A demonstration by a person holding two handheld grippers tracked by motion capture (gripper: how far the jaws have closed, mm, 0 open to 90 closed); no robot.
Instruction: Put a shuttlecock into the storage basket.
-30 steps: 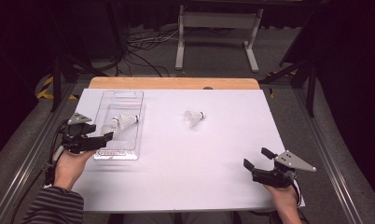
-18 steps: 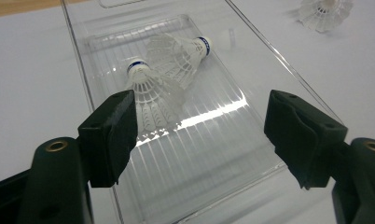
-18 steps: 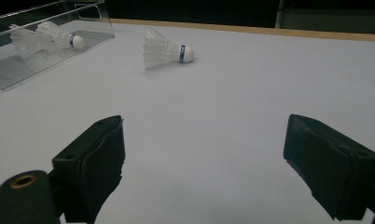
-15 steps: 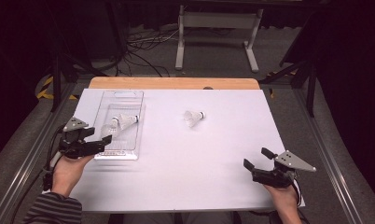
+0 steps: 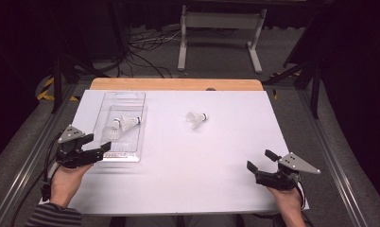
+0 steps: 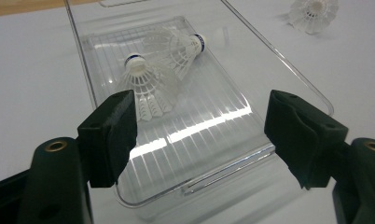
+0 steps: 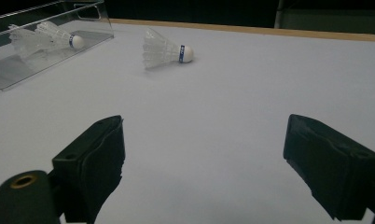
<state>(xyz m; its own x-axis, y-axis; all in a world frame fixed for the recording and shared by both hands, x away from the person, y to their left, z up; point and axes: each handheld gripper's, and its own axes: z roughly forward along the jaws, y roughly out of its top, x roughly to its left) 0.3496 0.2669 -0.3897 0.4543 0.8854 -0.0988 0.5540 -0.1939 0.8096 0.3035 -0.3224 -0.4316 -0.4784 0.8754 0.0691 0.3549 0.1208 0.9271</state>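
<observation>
white tabletop: left tongs spread, backed off the clear tray since a second ago, two shuttlecocks inside, third shuttlecock loose mid-table, right tongs spread, idle, likely next.

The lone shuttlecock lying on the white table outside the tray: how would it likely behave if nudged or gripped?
The shuttlecock lies on its side on the table, so a nudge would probably swing it around its cork tip rather than roll it straight. Its thin white skirt looks light and crushable, so a firm squeeze there would likely deform it. The banded cork looks the sturdier grip.
</observation>
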